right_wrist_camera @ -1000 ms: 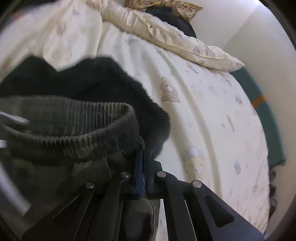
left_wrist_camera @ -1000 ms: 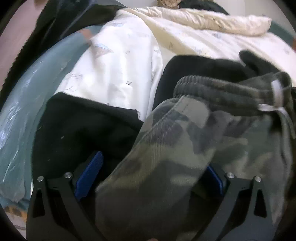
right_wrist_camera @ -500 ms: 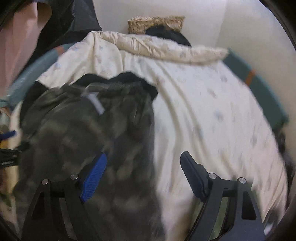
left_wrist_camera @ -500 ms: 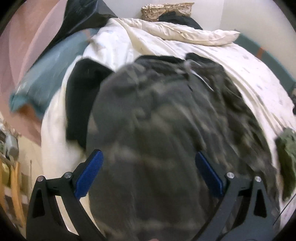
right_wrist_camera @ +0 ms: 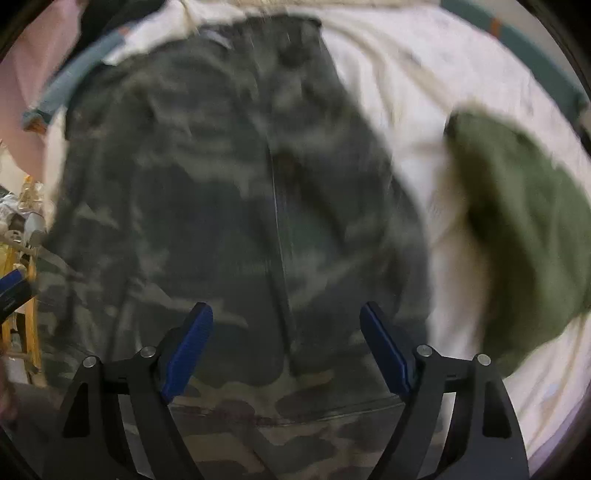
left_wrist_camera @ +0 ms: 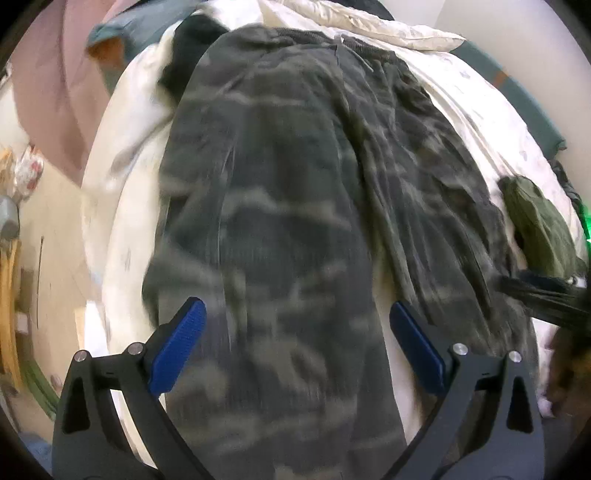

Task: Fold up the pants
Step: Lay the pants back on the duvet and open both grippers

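Both tongs stand spread wide over a bed, pinching nothing. In the left wrist view the left gripper (left_wrist_camera: 297, 343) frames one leg of the camouflage pants (left_wrist_camera: 280, 206) between its blue pads (left_wrist_camera: 177, 343), the pads clear of the cloth on either side. In the right wrist view the right gripper (right_wrist_camera: 286, 345) hangs over the lower end of the same pants (right_wrist_camera: 236, 206), a stitched hem lying just beneath the tongs and a long seam running straight away from them.

The pants lie stretched lengthwise on the white sheet (left_wrist_camera: 476, 110), legs close to the tongs, the ribbed waistband (left_wrist_camera: 365, 44) and its pale drawstring at the far end. The fabric is a dark green, grey and tan camouflage, soft with motion blur. A black garment (left_wrist_camera: 188, 48) shows beyond the pants' far left edge. To the right of the tongs, apart from the pants, sits a bunched olive-green garment (right_wrist_camera: 517, 221). Past the waistband a cream pillow (left_wrist_camera: 388, 22) crosses the head of the bed.

A second ago the right tongs were pressed together on the waistband and the left tongs held bunched camouflage cloth up close; half a second ago both were already spread. Now the waistband lies far off, with the full length of the pants laid out between.
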Available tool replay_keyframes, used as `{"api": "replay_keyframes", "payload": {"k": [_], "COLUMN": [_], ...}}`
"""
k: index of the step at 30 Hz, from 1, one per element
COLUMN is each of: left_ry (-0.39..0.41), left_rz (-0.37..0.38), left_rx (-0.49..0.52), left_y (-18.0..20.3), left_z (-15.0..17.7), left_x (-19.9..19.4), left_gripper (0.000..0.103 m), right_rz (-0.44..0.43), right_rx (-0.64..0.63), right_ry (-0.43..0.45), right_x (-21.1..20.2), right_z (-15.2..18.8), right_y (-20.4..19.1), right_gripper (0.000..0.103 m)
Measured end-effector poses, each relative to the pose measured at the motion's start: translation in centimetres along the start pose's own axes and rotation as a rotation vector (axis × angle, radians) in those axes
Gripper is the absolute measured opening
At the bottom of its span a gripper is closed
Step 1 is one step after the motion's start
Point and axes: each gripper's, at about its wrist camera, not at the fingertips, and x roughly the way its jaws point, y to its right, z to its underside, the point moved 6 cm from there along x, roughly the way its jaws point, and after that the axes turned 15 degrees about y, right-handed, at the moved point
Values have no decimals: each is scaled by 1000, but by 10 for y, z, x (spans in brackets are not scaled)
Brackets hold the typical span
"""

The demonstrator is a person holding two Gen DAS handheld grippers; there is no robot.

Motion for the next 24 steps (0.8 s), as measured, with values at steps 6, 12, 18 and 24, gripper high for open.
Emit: {"api": "replay_keyframes", "payload": {"k": [6,12,18,24], "left_ry": [15,58,119,30], "left_rz": [38,4,24,60], "left_rx": [-69,-9,-23,-93], "left_y": [-11,-18,-16,-15], "left_z": [39,52,43,53], "left_x": [-44,-60,-66,-50], "left_gripper": [99,99,99,99], "right_rz": [103,98,95,164], "right_rx": [-58,-57,-69,-142], "right_ry": [-100,-128,-157,-227], "right_x": [61,43,-26,4], "right_z": [47,40,79,121], "right_y": [-4,-3,14,29], "right_gripper": [91,94,94,102]}}
